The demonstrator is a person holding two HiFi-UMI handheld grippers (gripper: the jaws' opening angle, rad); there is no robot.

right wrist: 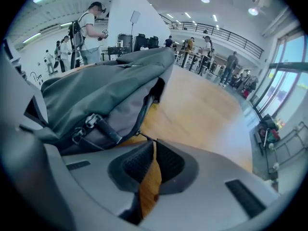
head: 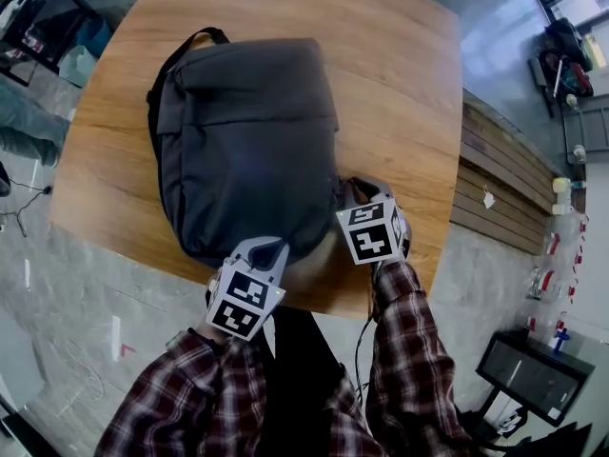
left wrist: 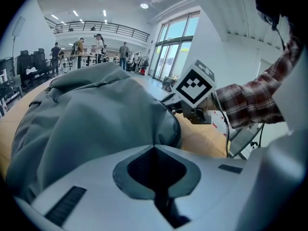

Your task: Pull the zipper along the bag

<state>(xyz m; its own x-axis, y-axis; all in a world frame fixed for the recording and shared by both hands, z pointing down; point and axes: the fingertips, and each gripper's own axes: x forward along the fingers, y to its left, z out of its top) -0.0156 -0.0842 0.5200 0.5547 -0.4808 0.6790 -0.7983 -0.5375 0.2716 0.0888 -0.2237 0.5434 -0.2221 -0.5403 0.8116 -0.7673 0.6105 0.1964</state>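
The bag (head: 243, 141) is lying flat on the wooden desk (head: 419, 103). Its near end is sitting close to the desk's near edge, and its shoulder strap (head: 181, 50) is curling out at the far left corner.

Along the bag's right side the zipper is standing open. In the right gripper view the fabric is gaping there, showing pale lining (right wrist: 120, 114) and a dark gap further up. The right claw (right wrist: 156, 141) is pinching a thin zipper pull (right wrist: 146, 136) between its tips at the bag's near right corner, with the cord running straight from the tips into the bag.

The left claw (left wrist: 154, 147) is holding its jaws pressed together right against the bag's near end. Whether a fold of fabric is caught between them is not showing.

The slider seems to be sitting at the near end of its run. If the pull is meant to close the bag, almost the whole length is waiting to be done. If it is meant to open it, the run looks nearly finished. The views are not settling which.

Bare wood is spreading wide to the right of the bag and along that side toward the far edge, and nothing is lying in the zipper's path. The near edge is running just behind both claws, so there is little room for pulling toward the person. The people and furniture in the hall are standing well apart from the desk.
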